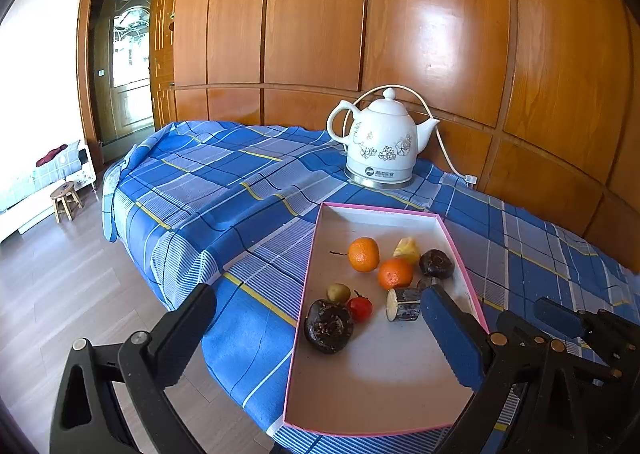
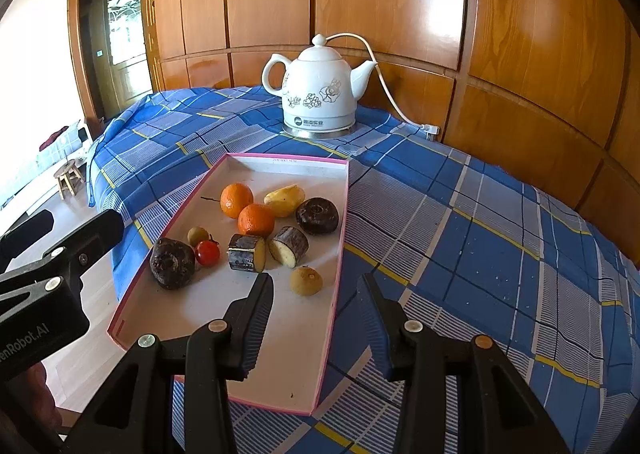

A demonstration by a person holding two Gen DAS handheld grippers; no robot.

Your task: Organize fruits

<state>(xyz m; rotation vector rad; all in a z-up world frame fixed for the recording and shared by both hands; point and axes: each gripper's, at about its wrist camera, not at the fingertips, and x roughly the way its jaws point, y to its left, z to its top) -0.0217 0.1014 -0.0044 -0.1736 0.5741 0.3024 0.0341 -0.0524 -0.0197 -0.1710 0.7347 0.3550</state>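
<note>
A white tray with a pink rim point(image 2: 340, 213) lies on the blue plaid cloth and holds the fruit. In it are two oranges point(image 2: 237, 199) point(image 2: 256, 219), a yellow piece point(image 2: 284, 199), two dark round fruits point(image 2: 317, 215) point(image 2: 172, 262), a small green fruit point(image 2: 198, 236), a red tomato point(image 2: 208, 252), two dark-skinned cut chunks point(image 2: 247, 252) point(image 2: 289, 246) and a tan round fruit point(image 2: 306, 281). My right gripper point(image 2: 314, 282) hovers open over the tray's near end, the tan fruit just ahead between its fingertips, untouched. My left gripper point(image 1: 320, 294) is wide open over the tray's left rim, holding nothing.
A white flowered kettle point(image 2: 320, 93) on its base stands behind the tray, its cord point(image 2: 384, 85) running to the wooden panel wall point(image 2: 520, 53). The cloth point(image 2: 480, 234) stretches to the right of the tray. The floor and a small stool point(image 1: 66, 197) lie to the left.
</note>
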